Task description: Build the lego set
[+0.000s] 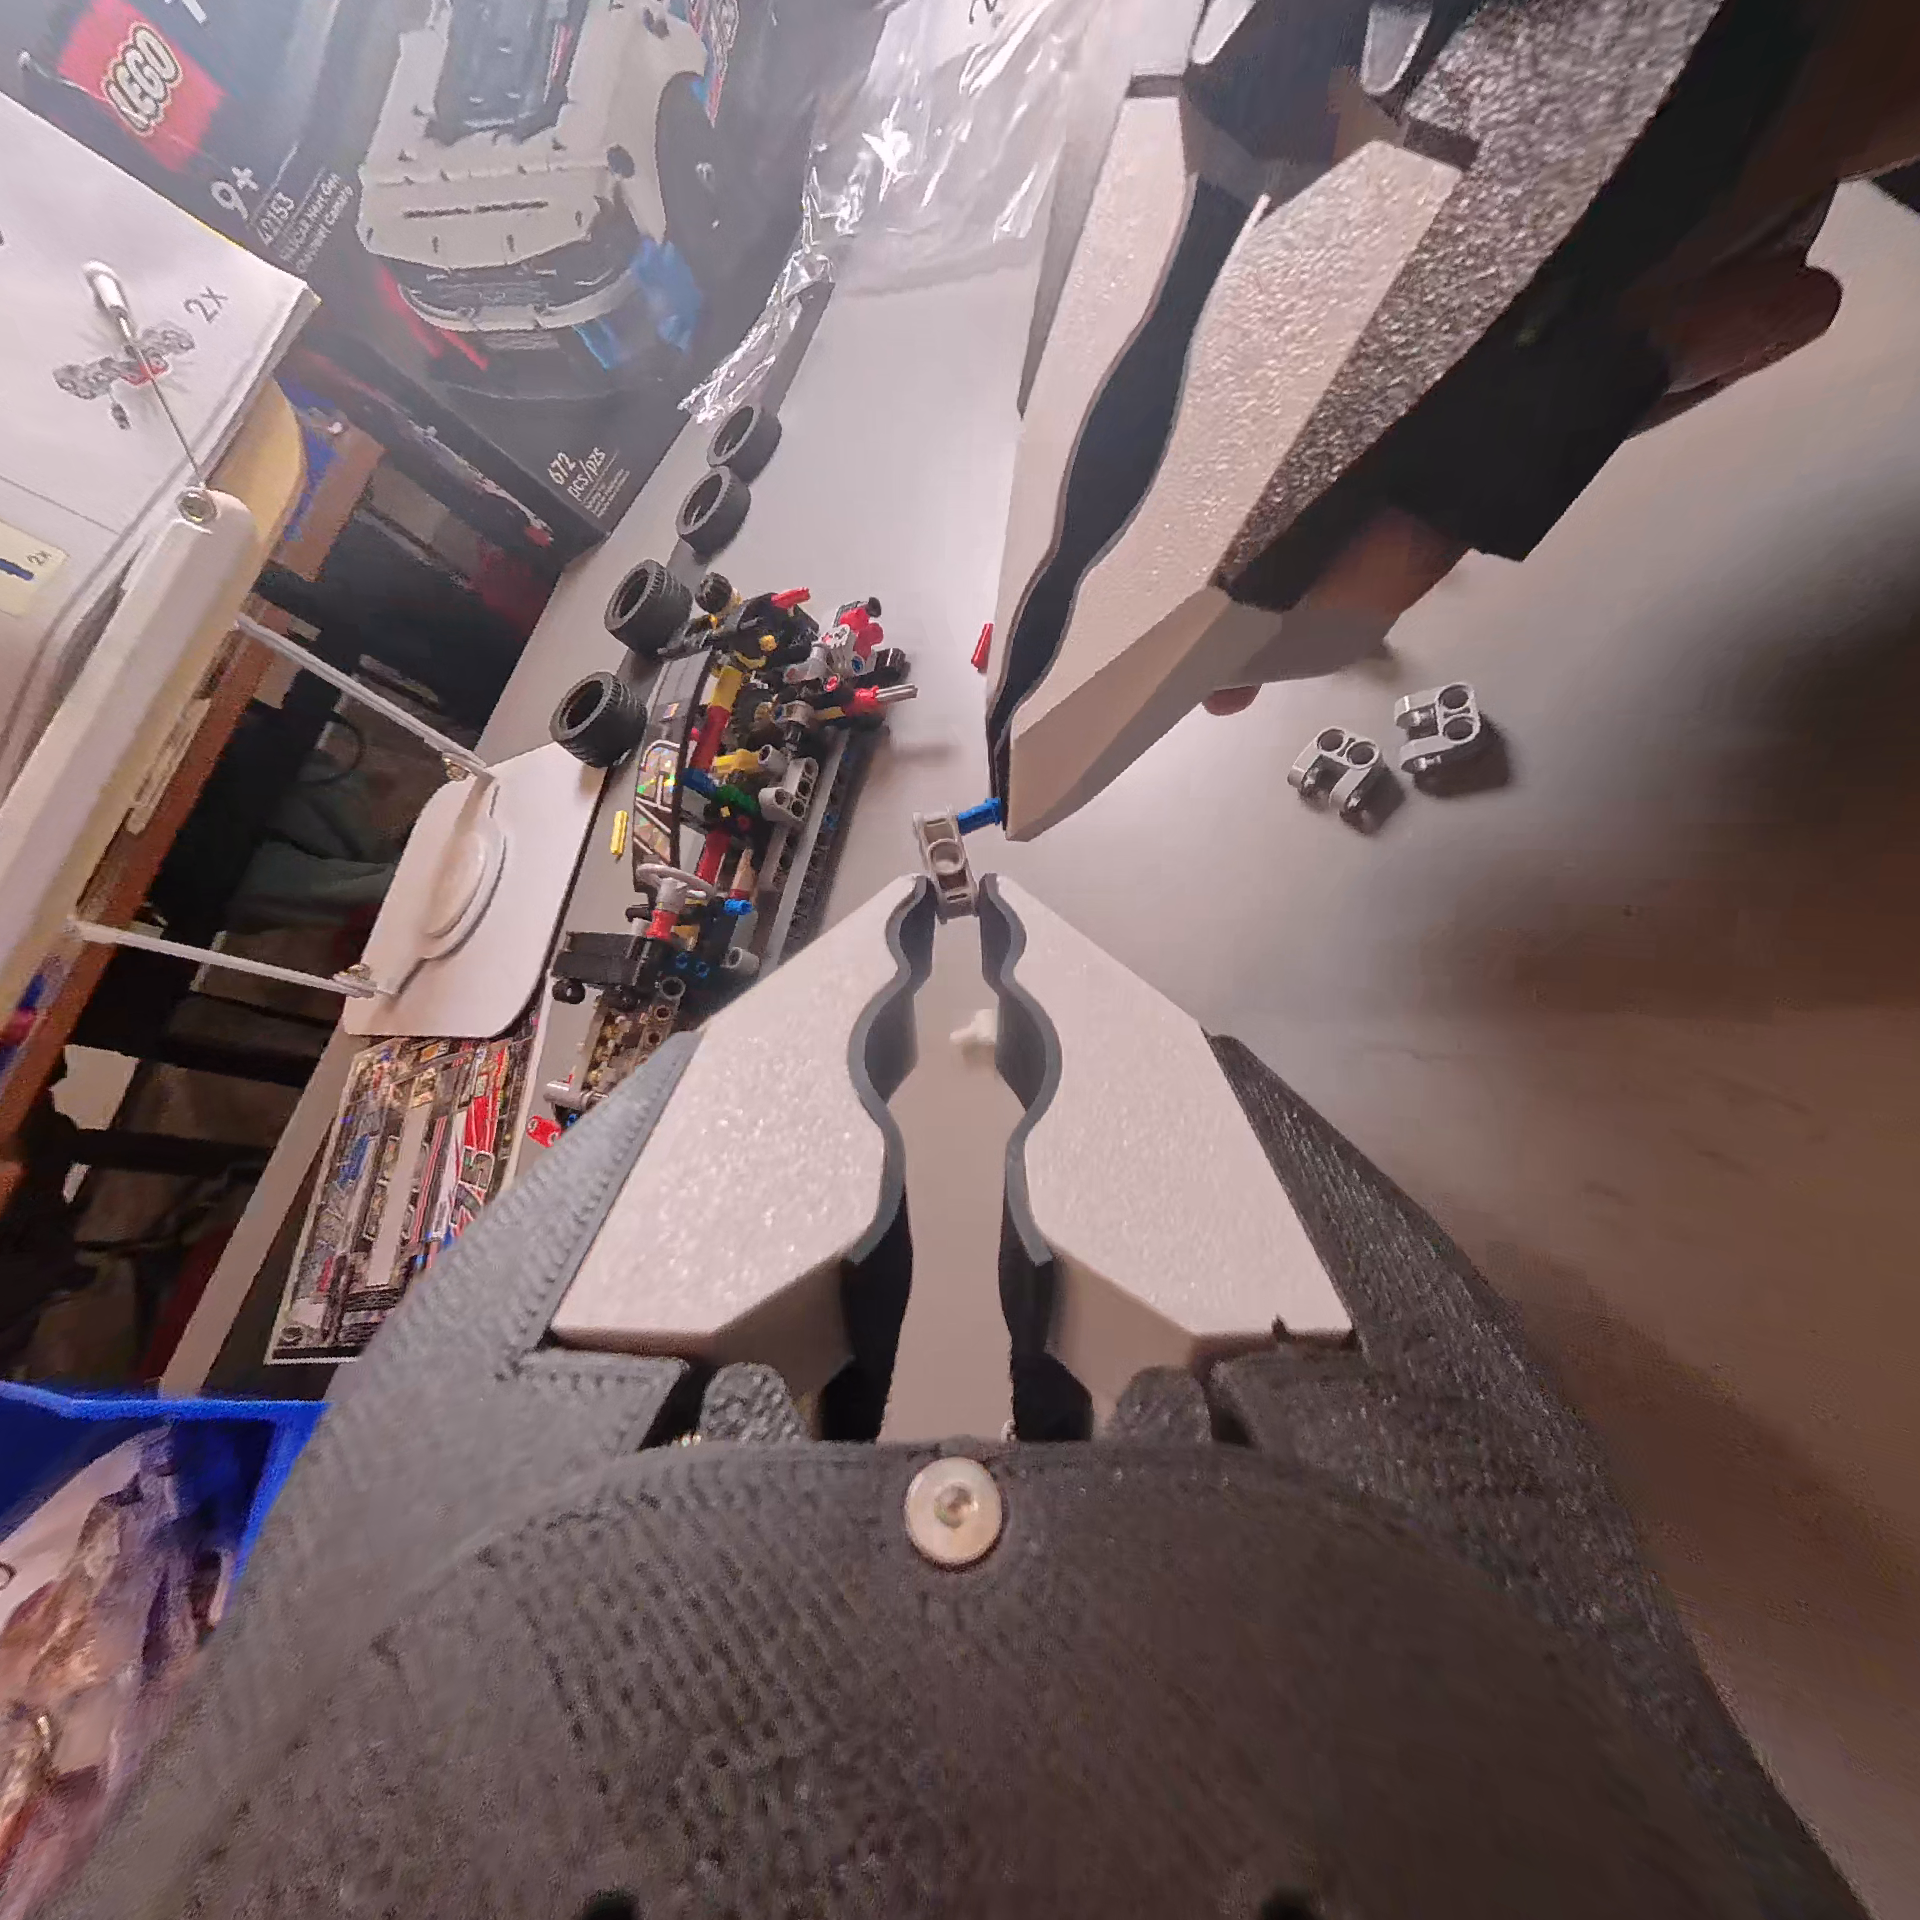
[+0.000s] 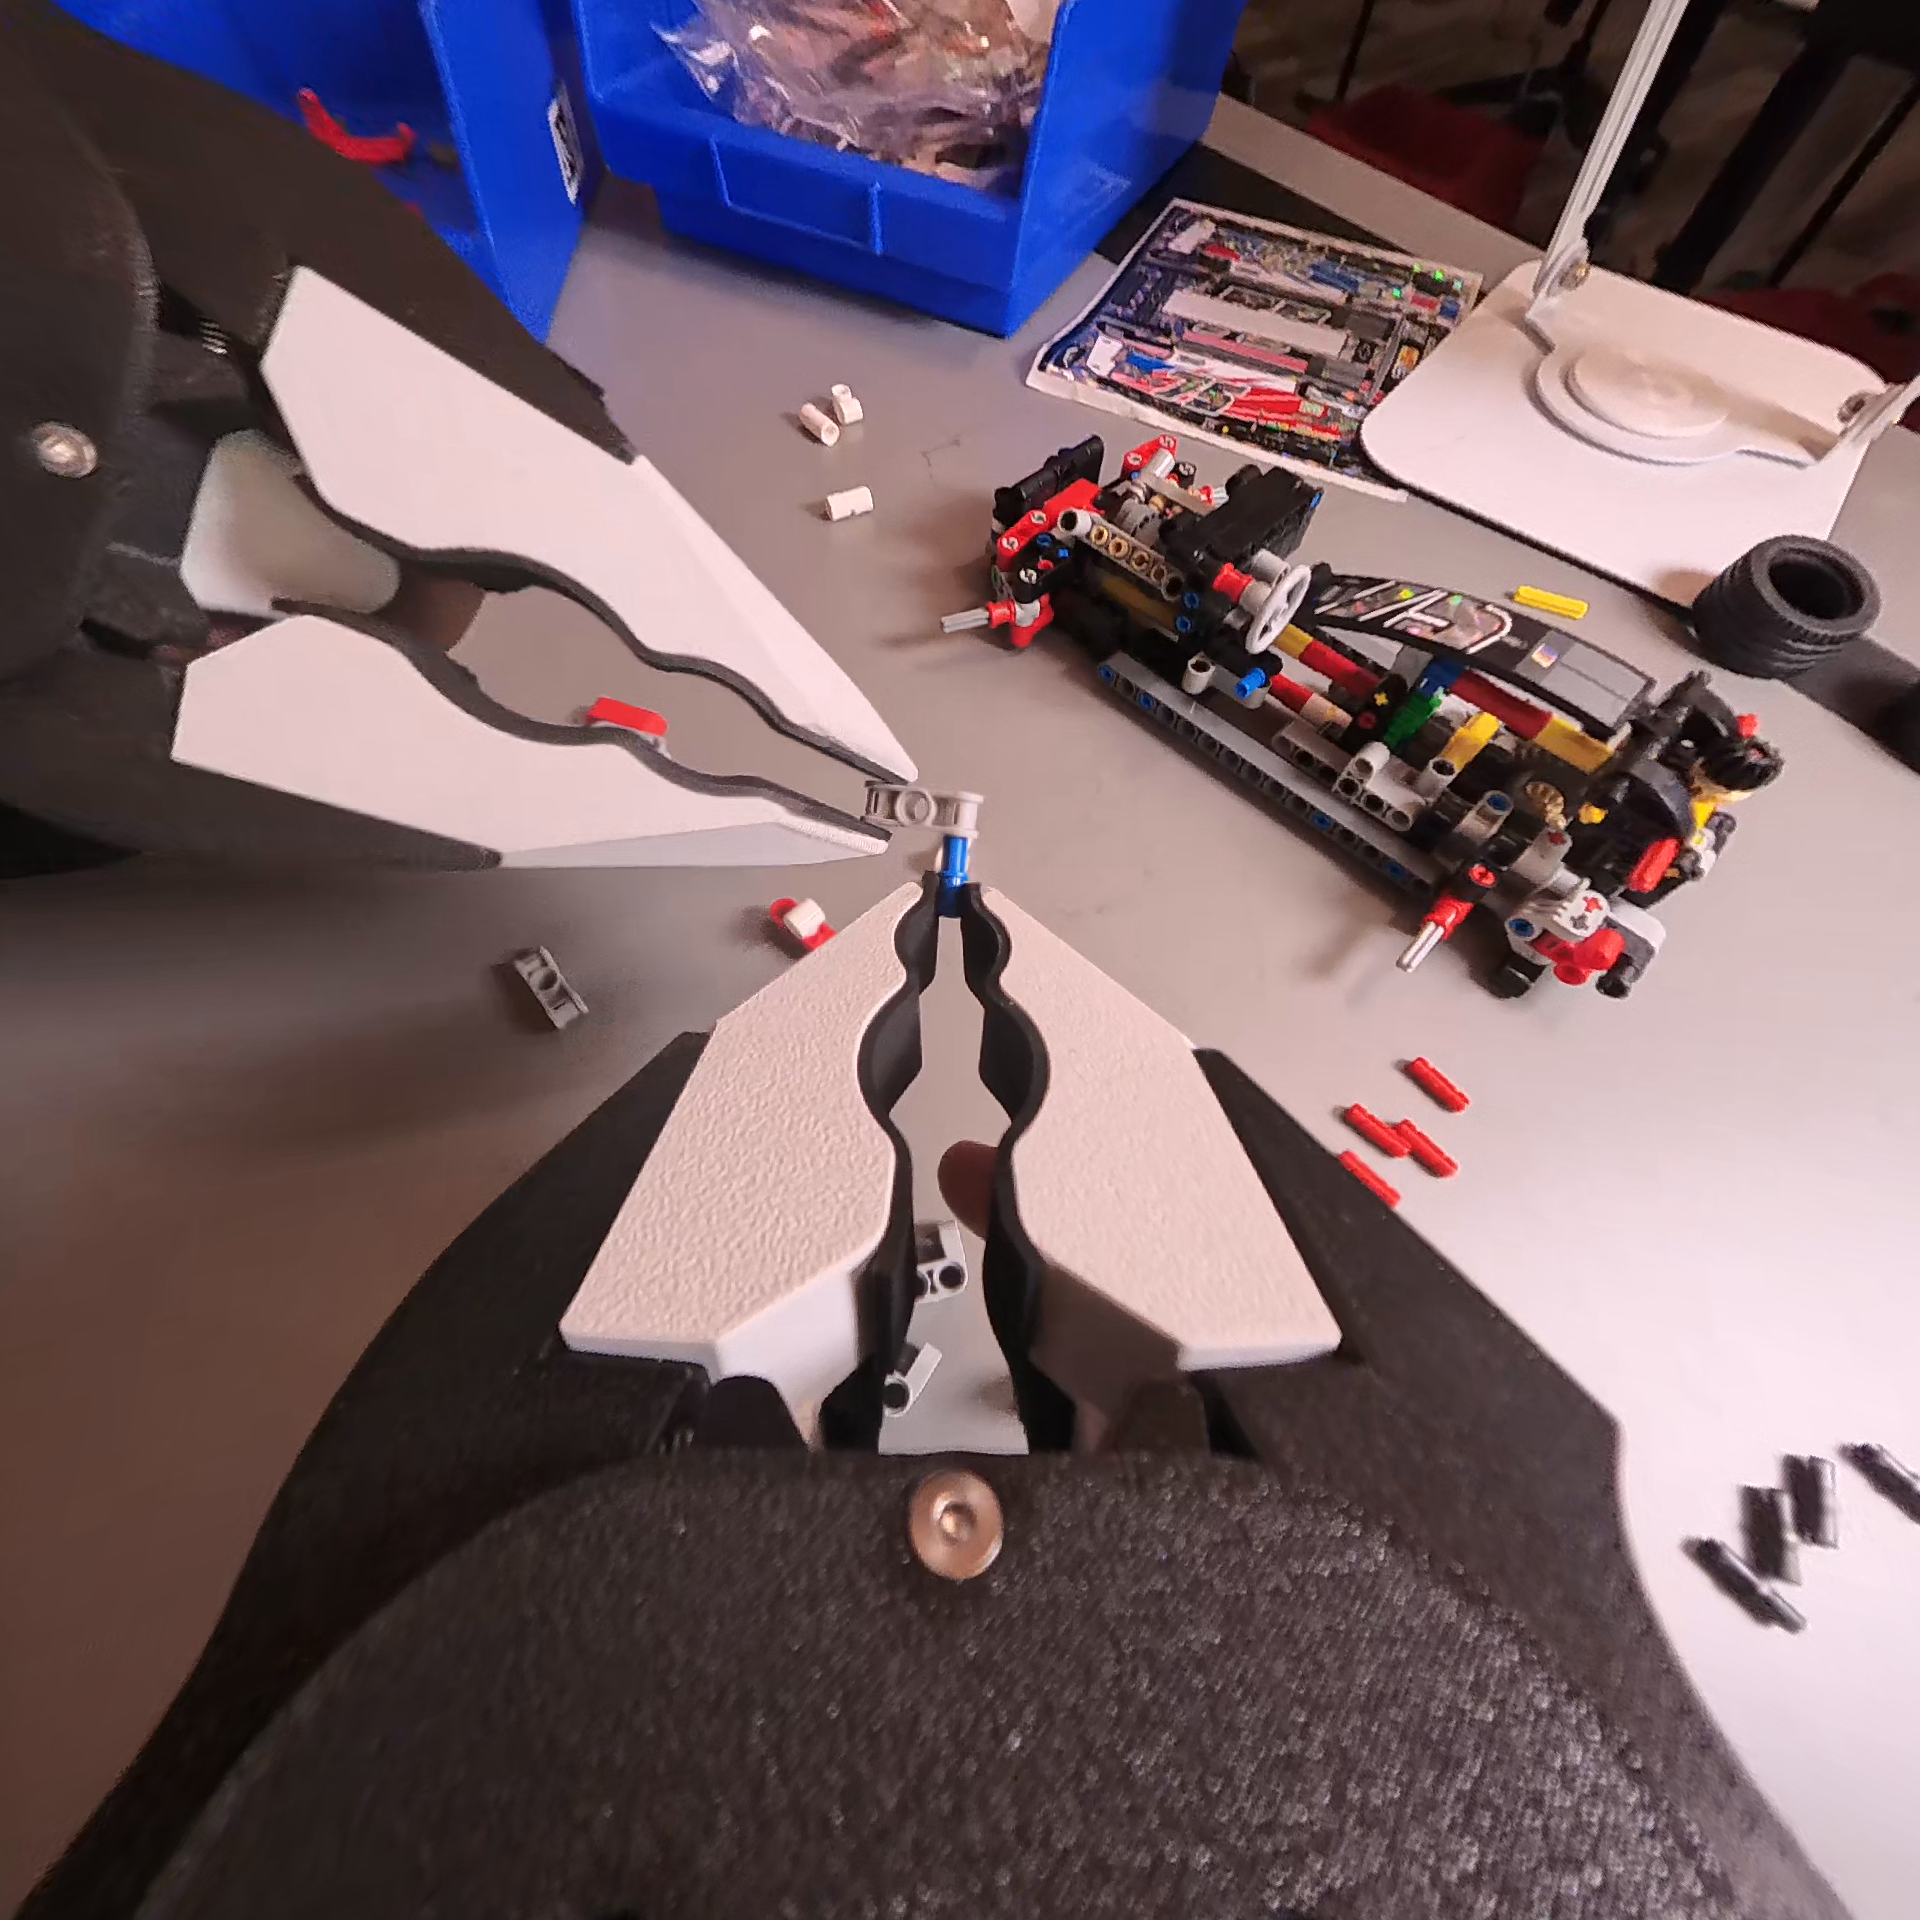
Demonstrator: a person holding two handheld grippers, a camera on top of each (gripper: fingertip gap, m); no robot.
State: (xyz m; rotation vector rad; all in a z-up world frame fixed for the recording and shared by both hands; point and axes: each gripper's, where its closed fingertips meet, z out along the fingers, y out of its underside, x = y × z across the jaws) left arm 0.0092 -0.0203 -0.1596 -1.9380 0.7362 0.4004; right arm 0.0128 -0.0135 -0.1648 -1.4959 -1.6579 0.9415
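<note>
My left gripper (image 1: 948,891) is shut on a small grey connector (image 1: 945,854) at its fingertips, held above the table. My right gripper (image 2: 948,896) is shut on a blue pin (image 2: 952,860), whose far end sits in the grey connector (image 2: 921,805). In the left wrist view the right gripper (image 1: 1000,821) comes in from the upper right with the blue pin (image 1: 977,814). In the right wrist view the left gripper (image 2: 883,816) comes in from the left. The part-built car chassis (image 2: 1382,707) lies on the grey table; it also shows in the left wrist view (image 1: 748,769).
Blue bins (image 2: 852,156) stand at the back. A sticker sheet (image 2: 1257,332) and a white stand base (image 2: 1621,416) lie beyond the chassis. Black tyres (image 1: 649,608), red pins (image 2: 1403,1132), black pins (image 2: 1787,1527), white connectors (image 2: 831,416) and grey connectors (image 1: 1392,743) are scattered. The set's box (image 1: 468,208) stands behind. Less than 4 cm separates the two grippers' tips.
</note>
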